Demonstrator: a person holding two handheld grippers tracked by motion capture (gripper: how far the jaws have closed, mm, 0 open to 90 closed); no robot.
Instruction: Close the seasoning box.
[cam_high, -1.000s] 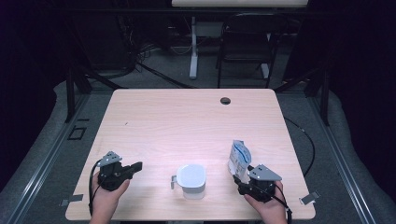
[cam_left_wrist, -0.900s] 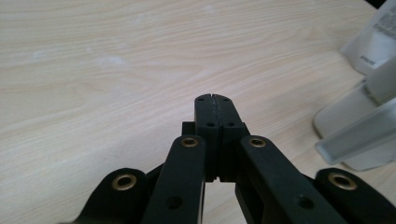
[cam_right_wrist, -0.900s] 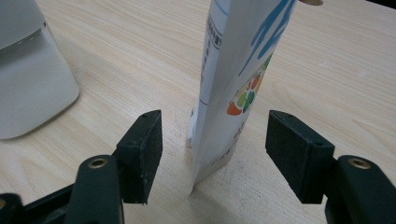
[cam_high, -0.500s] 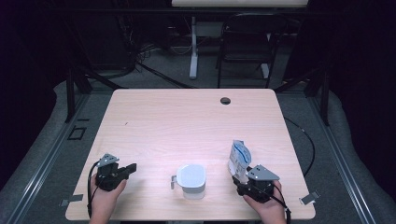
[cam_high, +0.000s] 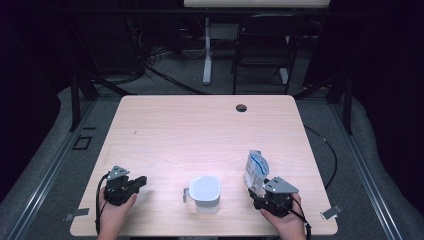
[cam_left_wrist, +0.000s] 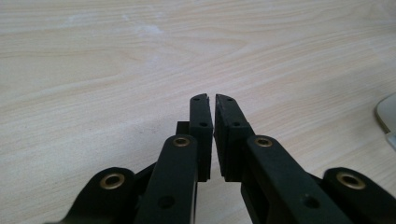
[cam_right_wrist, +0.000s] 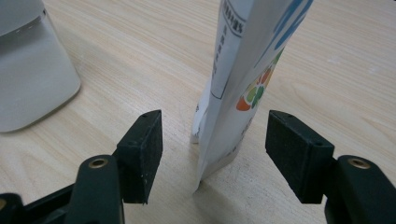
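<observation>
A white and blue pouch (cam_high: 256, 170) stands upright near the table's front right. My right gripper (cam_high: 261, 194) is just in front of it, open, with a jaw on either side of the pouch (cam_right_wrist: 240, 88) and not touching it. A white cup with a small handle (cam_high: 204, 192) sits at the front middle of the table; its side (cam_right_wrist: 28, 70) shows at the left of the right gripper view. My left gripper (cam_high: 136, 183) rests low at the front left, pointing toward the cup. Its jaws (cam_left_wrist: 214, 116) are shut with nothing between them.
The light wood table (cam_high: 200, 135) has a round cable hole (cam_high: 241, 107) at its far edge. A dark chair (cam_high: 262, 50) and a white stand (cam_high: 207, 55) are on the floor beyond. The cup's edge (cam_left_wrist: 386, 116) shows at the right of the left gripper view.
My left gripper has drifted slightly toward the front left of the table. The right gripper, pouch and cup have stayed put.
</observation>
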